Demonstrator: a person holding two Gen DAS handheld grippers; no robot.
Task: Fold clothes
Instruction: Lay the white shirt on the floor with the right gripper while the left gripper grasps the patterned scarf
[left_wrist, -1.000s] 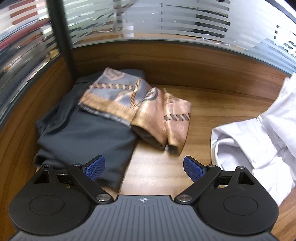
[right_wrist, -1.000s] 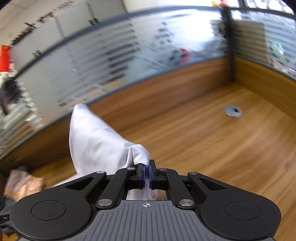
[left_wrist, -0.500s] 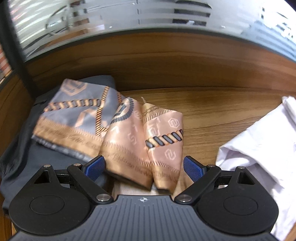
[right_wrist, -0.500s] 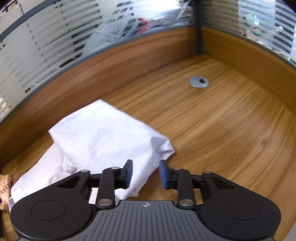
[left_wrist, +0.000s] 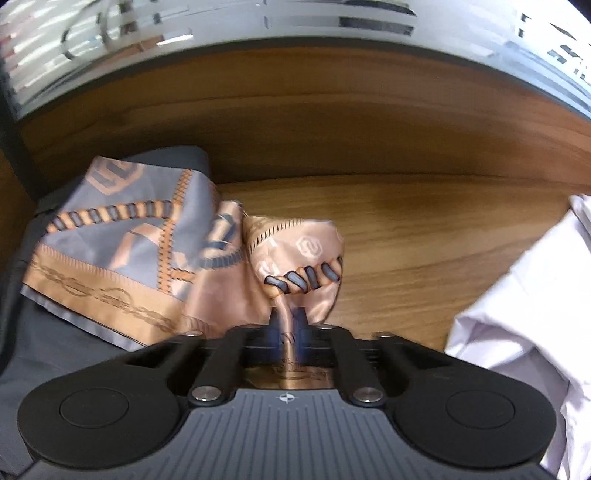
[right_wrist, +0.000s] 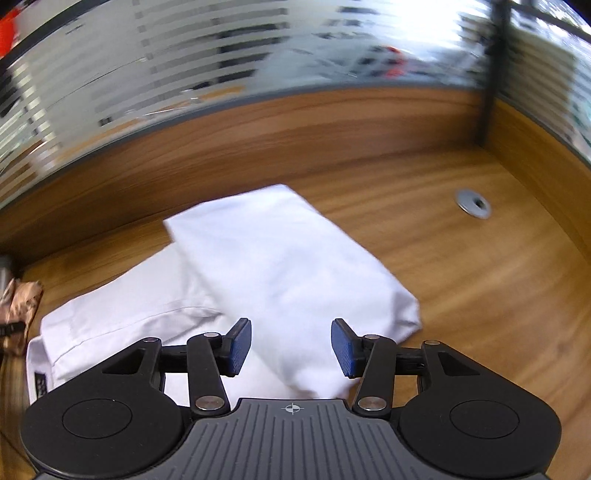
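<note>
Satin scarf: patterned scarf, peach and grey-blue, lies at centre left of the left wrist view, partly on a dark garment at lower left, partly on the wooden tabletop.
Left gripper: the left gripper sits at lower centre of its view; jaws pressed together, pinching the near peach edge of the scarf, which bunches upward from the pinch.
White garment: white garment lies at centre of the right wrist view, one panel folded over the rest; its edge also shows at the right margin of the left wrist view.
Right gripper: the right gripper hovers at lower centre of its view over the near edge of the white garment; jaws spread and opening, blue pads clear of the cloth, nothing gripped.
Other items: a grey cable grommet sits in the tabletop at upper right of the right wrist view, well apart from the cloth.
Step in hand: judged as white garment set down; scarf pickup begun.
Next move: likely lift the pinched edge and draw the scarf off the dark garment onto bare tabletop. This calls for a second pinch by the right gripper to spread it flat.
</note>
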